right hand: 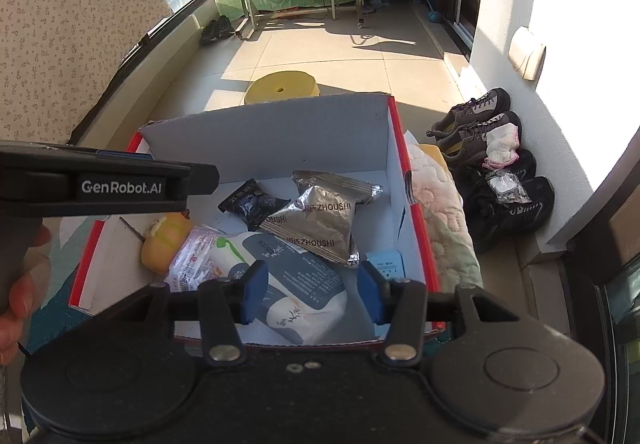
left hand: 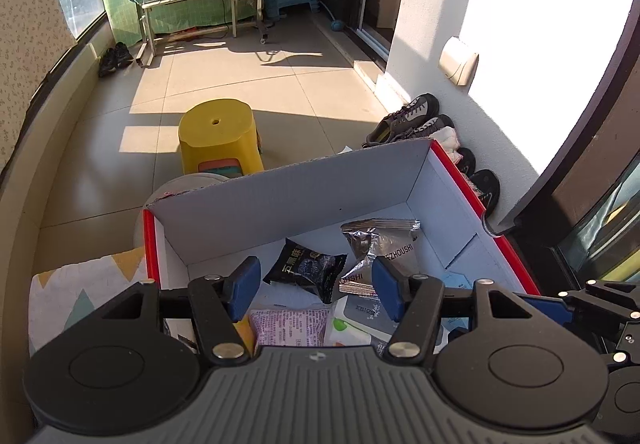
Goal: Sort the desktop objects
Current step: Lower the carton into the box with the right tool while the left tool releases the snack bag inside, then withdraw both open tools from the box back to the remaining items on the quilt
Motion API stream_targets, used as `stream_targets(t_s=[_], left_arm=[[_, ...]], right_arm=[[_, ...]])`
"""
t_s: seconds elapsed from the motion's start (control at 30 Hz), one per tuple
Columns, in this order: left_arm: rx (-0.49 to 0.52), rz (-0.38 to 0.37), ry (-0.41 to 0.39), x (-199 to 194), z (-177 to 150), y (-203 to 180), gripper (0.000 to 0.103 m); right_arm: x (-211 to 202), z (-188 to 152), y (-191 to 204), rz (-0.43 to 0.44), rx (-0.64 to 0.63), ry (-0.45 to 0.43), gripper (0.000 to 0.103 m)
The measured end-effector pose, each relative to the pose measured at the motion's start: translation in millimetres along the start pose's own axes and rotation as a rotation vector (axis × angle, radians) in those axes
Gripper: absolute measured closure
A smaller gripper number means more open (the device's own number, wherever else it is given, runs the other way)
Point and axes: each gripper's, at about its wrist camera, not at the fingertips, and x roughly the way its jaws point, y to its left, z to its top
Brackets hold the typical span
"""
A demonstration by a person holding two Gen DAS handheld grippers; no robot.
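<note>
Both claws hang over an open cardboard box (right hand: 280,132) with red outer walls and a pale inside, and each stands wide with nothing between its blue pads. The left claw (left hand: 316,286) sits above the near part of the box (left hand: 280,196), its pads framing a black snack packet (left hand: 306,270) and a crumpled silver packet (left hand: 380,244) printed with "ZHOUSHI". The right claw (right hand: 310,292) is over the near edge of the box, above a white and blue-grey wipes pack (right hand: 296,276) that lies flat on the box floor. In the right wrist view the silver packet (right hand: 320,220) rests partly on the wipes pack and leans against the black snack packet (right hand: 250,202) behind it. A pink printed pouch (right hand: 192,260) lies to the left of the wipes pack, touching it, and a yellow squeeze bottle (right hand: 164,244) lies beside the pouch near the left wall. A small light-blue card (right hand: 384,262) lies near the right wall. The body of the left claw crosses the left side of the right wrist view, with the person's left hand (right hand: 16,284) gripping its handle. The box sits on a patterned quilt (right hand: 440,220). Beyond it stand a yellow stool (left hand: 218,134) on the tiled floor and several shoes (right hand: 480,124) along the white wall.
</note>
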Motion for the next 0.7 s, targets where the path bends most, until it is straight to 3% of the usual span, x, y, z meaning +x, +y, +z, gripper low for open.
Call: stream_targets(t_s=[0.37,0.7], left_arm=[[-0.020,0.004,-0.057,-52,-20,0,0.043],[-0.049,0.001,-0.077,-92,-39,10,0.043]], right_arm=[[-41,0,5,0.054,0.023,-0.046,0.051],[-74,-7,12,0.065,0.037,-0.088,0.040]])
